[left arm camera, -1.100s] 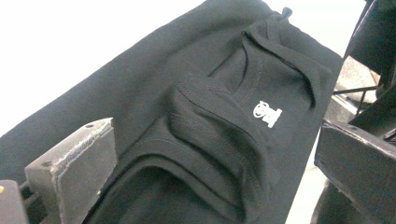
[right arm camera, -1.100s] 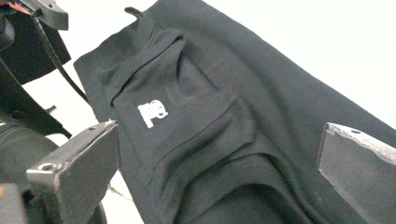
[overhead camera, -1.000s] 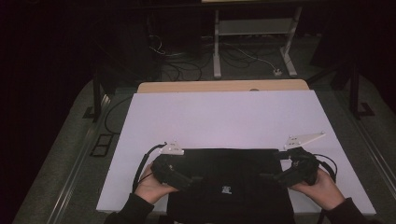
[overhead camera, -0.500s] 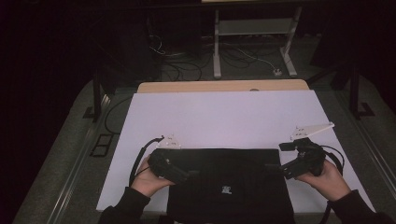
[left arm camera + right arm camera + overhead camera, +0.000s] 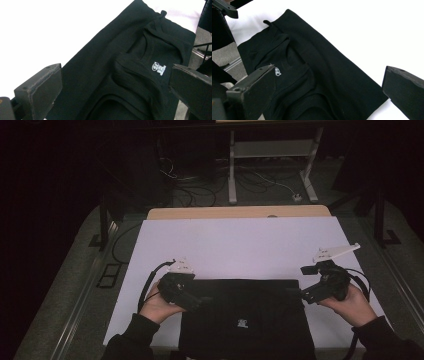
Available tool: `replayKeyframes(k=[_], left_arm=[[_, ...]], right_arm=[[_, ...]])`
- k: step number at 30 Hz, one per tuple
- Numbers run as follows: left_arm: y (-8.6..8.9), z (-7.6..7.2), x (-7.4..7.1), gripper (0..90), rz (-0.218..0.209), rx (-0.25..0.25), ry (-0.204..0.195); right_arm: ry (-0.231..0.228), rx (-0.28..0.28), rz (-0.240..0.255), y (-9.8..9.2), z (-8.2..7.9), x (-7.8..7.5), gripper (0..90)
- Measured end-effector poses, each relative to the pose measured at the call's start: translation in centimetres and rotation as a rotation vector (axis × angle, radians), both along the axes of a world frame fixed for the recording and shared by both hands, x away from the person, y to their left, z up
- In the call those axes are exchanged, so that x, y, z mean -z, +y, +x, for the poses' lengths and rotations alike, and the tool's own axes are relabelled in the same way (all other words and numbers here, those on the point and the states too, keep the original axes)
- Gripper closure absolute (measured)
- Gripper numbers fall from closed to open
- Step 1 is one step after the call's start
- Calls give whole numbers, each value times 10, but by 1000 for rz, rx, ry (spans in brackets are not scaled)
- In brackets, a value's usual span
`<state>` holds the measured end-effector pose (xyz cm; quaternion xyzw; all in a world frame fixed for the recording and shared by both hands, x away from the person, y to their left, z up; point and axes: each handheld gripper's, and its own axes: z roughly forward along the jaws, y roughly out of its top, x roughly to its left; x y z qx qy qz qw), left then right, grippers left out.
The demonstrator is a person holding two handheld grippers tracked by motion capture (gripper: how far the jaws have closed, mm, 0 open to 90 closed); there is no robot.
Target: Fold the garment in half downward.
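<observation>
Both pairs of jaws are spread wide and nothing is held between them. The left gripper (image 5: pixel 197 301) is poised at the left upper corner of the black garment (image 5: pixel 245 320), and the right gripper (image 5: pixel 295 293) is held at its right upper corner. The garment is laid flat on the near edge of the white table cover (image 5: pixel 240 245), folded, with a small white logo (image 5: pixel 159 68) seen on its front between the two grippers.

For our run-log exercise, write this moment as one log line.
left gripper: open, at garment's left edge | right gripper: open, at right edge | black garment: flat, unheld
</observation>
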<state>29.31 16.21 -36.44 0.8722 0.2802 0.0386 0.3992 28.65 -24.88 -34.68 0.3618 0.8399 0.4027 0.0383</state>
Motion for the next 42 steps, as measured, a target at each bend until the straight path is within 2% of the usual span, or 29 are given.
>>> replayKeyframes(k=[16,19,21,24,34,38,42], left_arm=[[10,24,12,0,-14,-30,14],[12,27,15,0,-8,-38,12],[14,29,16,0,-12,-47,-2],[17,33,19,0,-26,-55,10],[25,41,28,0,-19,-85,30],[28,44,31,0,-38,-98,40],[31,47,35,0,-37,-106,47]], right_arm=[[13,22,-2,-6,21,10,0],[16,24,-3,-8,25,13,0],[22,25,-5,-8,27,15,0],[26,26,-11,-8,30,19,0],[42,35,-10,-13,39,29,0],[50,40,-14,-14,41,34,0],[58,43,-14,-16,44,40,0]])
